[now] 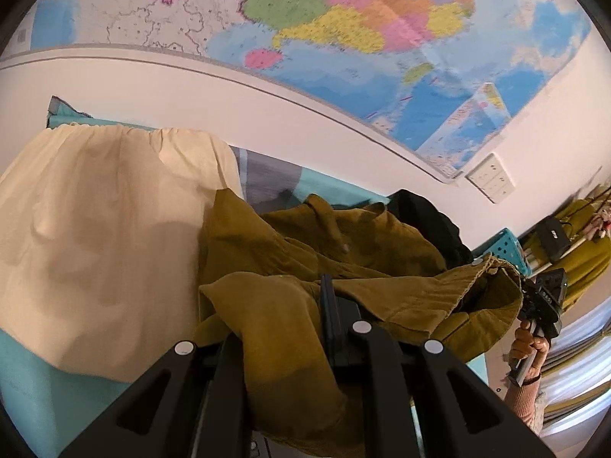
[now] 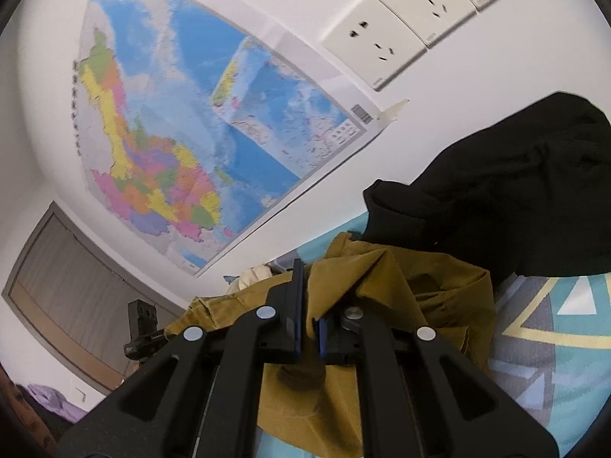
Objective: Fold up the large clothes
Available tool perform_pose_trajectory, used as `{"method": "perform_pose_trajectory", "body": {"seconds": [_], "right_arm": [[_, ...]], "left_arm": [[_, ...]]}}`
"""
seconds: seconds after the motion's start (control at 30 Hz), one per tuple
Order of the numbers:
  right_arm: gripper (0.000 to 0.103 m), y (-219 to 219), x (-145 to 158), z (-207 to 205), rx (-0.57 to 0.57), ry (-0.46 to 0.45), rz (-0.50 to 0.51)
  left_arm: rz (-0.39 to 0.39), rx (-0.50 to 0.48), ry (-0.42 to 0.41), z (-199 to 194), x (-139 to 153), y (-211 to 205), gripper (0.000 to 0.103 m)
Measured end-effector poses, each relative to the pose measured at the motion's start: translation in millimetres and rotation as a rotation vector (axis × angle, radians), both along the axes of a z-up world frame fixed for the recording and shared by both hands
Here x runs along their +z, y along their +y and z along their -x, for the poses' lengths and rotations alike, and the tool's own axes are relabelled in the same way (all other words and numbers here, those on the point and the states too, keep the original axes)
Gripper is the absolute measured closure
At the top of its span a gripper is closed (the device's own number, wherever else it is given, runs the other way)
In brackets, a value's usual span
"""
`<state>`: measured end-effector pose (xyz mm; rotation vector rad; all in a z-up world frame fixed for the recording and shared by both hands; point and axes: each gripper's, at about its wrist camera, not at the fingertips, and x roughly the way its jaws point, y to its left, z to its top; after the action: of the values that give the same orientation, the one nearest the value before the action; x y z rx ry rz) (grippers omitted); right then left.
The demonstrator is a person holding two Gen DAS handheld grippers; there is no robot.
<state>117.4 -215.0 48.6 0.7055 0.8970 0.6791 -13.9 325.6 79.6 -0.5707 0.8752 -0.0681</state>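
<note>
An olive-mustard garment [image 1: 343,267] lies crumpled on a teal patterned bed cover [image 1: 34,374]. My left gripper [image 1: 305,305] is shut on a fold of it, with cloth draped over the left finger. My right gripper [image 2: 311,294] is shut on another edge of the same garment [image 2: 420,297], the cloth pinched between the blue pads. In the left wrist view the right gripper [image 1: 542,297] shows at the garment's right end, held by a hand.
A cream garment [image 1: 107,236] lies spread to the left. A black garment [image 2: 496,198] is heaped at the back right. A map [image 1: 343,19] and wall sockets [image 2: 412,19] are on the wall behind. A teal basket [image 1: 504,248] stands at right.
</note>
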Motion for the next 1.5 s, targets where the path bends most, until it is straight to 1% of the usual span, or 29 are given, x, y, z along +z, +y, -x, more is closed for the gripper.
{"method": "perform_pose_trajectory", "body": {"seconds": [0.23,0.43,0.57,0.63,0.7,0.73,0.77,0.8,0.9,0.97,1.0,1.07,1.1,1.17,1.2,1.23,1.27,1.3,1.33,1.37,1.4,1.43,1.47,1.5], "right_arm": [[0.097,5,-25,-29,-0.010,0.062,0.012],[0.097,10,-51,-50,-0.028,0.134,0.019],[0.093,14,-66,-60,-0.052,0.170,0.021],[0.079,18,-70,-63,-0.059,0.177,0.037],[0.057,21,-70,-63,-0.057,0.172,0.031],[0.049,21,-68,-63,-0.056,0.169,0.028],[0.029,21,-64,-60,-0.065,0.162,0.023],[0.028,20,-59,-56,-0.065,0.142,0.022],[0.029,26,-38,-39,-0.011,0.072,0.052],[0.029,47,-21,-18,0.083,-0.024,0.151],[0.029,57,-17,-10,0.113,-0.057,0.202],[0.029,93,-15,8,0.175,-0.137,0.421],[0.029,110,-20,11,0.207,-0.157,0.520],[0.029,132,-37,10,0.240,-0.150,0.627],[0.036,137,-46,7,0.251,-0.132,0.649],[0.045,143,-58,3,0.262,-0.104,0.672],[0.065,147,-67,-1,0.251,-0.095,0.717],[0.076,148,-73,-3,0.241,-0.095,0.746],[0.082,148,-77,-6,0.244,-0.103,0.754],[0.093,146,-77,-7,0.228,-0.104,0.751],[0.096,143,-76,-8,0.218,-0.103,0.735],[0.100,140,-72,-9,0.199,-0.115,0.726],[0.100,136,-66,-10,0.167,-0.139,0.741],[0.100,132,-61,-12,0.153,-0.147,0.718]], "left_arm": [[-0.015,0.018,0.055,-27,-15,6,0.091],[-0.019,0.035,0.107,-45,-30,9,0.090],[-0.014,0.049,0.130,-52,-37,12,0.089],[-0.030,0.058,0.150,-57,-41,12,0.089],[-0.037,0.066,0.164,-61,-45,11,0.089],[-0.040,0.070,0.172,-63,-47,11,0.089],[-0.038,0.077,0.181,-65,-49,12,0.089],[-0.037,0.083,0.187,-67,-50,13,0.089],[-0.046,0.091,0.201,-71,-54,11,0.089],[-0.049,0.097,0.216,-75,-56,9,0.089],[-0.047,0.102,0.218,-75,-57,9,0.089],[-0.060,0.103,0.220,-76,-56,7,0.089],[-0.063,0.104,0.219,-76,-55,6,0.089],[-0.051,0.106,0.212,-75,-54,5,0.088],[-0.043,0.108,0.205,-74,-53,6,0.087],[-0.034,0.112,0.196,-72,-53,6,0.085],[-0.020,0.110,0.173,-67,-49,6,0.077],[-0.014,0.099,0.151,-63,-45,6,0.071],[-0.009,0.088,0.126,-59,-41,5,0.062],[-0.009,0.078,0.088,-51,-32,4,0.057],[-0.015,0.072,0.062,-45,-26,3,0.053],[-0.024,0.065,0.013,-36,-16,2,0.043],[-0.033,0.060,-0.041,-26,-7,2,0.038],[-0.041,0.049,-0.091,-17,1,2,0.038]]}}
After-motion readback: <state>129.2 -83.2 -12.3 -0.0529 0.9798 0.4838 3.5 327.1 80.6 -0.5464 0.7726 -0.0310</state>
